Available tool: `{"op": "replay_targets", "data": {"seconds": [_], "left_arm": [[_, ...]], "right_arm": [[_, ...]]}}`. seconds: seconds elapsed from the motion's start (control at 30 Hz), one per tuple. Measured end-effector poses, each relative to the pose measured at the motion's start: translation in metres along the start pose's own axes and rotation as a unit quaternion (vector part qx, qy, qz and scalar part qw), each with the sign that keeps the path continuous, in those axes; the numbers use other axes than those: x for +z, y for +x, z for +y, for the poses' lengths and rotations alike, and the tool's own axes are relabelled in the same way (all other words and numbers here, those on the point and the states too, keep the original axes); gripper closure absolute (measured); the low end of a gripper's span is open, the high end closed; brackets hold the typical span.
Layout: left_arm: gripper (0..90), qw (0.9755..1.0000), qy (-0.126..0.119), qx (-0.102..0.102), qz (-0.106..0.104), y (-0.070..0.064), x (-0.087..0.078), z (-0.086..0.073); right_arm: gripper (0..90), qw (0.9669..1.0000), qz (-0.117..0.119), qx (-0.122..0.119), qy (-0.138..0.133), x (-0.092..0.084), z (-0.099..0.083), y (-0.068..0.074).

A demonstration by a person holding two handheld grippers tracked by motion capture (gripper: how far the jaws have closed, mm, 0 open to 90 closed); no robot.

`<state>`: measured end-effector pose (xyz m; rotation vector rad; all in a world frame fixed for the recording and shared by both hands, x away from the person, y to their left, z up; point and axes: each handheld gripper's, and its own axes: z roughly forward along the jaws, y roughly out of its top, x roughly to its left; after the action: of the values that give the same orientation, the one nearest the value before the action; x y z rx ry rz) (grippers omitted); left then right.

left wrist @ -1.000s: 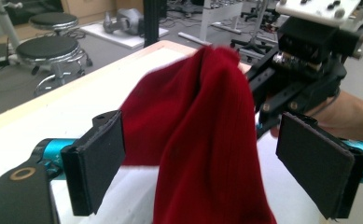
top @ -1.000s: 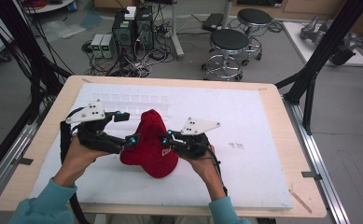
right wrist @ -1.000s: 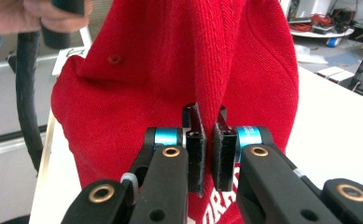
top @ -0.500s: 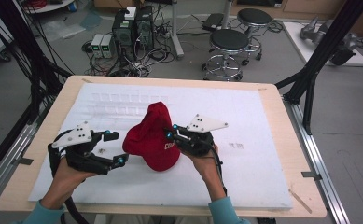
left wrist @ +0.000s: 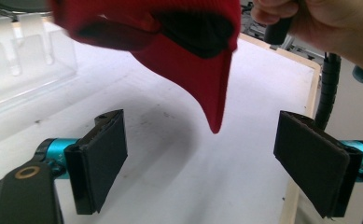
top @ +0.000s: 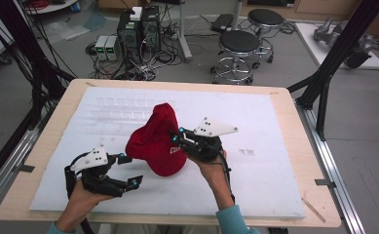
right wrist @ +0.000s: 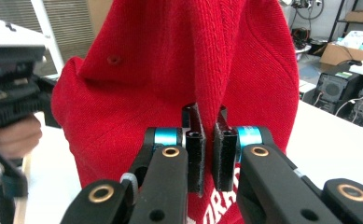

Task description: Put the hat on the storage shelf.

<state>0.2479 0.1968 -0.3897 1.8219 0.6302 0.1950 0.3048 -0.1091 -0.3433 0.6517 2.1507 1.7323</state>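
1. Plainly a cap-handling step: the right gripper (top: 177, 134) was clamped on a fold of the red cap (top: 159, 141), jaws pinched together on the knit fabric in the right gripper view, and held it up above the white mat (top: 255, 185) near the table's middle.
2. The left gripper (top: 128, 169) sat low at the near left of the mat, jaws wide apart with nothing between the pads (left wrist: 102, 158); in the left gripper view the cap's brim tip (left wrist: 215, 116) hung above and between them, untouched.
3. Judged step: one side held, the other being re-taken. Next move would call for the left gripper to rise and close on the brim or lower edge (without tugging the cap out of the right's pinch).
4. Against a second earlier: the left gripper had been up at the cap's left side, close against it; it had since dropped away toward the near edge, and the cap looked lifted and tilted more upright. The right gripper had barely shifted.
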Motion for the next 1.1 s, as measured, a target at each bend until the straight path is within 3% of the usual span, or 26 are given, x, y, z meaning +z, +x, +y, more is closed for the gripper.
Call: {"op": "replay_targets", "data": {"seconds": [0.27,0.6,0.87,1.0,1.1], "left_arm": [[22.8,0.9999,0.001,0.002,-0.011,-0.006,0.024,0.001],[37.5,0.9999,-0.009,0.002,-0.010,-0.006,0.034,0.003],[58.7,0.9997,-0.020,0.007,-0.009,-0.005,0.036,0.003],[75.1,0.9996,-0.023,0.008,-0.015,-0.004,0.037,0.004],[84.0,0.9996,-0.022,0.013,-0.008,-0.005,0.036,0.004]], "right_arm": [[86.2,0.9999,0.001,-0.001,-0.010,0.001,0.006,0.004],[86.2,0.9997,0.001,0.002,-0.024,0.000,0.010,0.006],[86.2,0.9996,0.001,0.005,-0.027,0.001,0.011,0.008],[86.2,0.9995,0.002,0.005,-0.032,0.003,0.011,0.009],[86.2,0.9993,0.003,0.005,-0.036,0.004,0.012,0.010]]}}
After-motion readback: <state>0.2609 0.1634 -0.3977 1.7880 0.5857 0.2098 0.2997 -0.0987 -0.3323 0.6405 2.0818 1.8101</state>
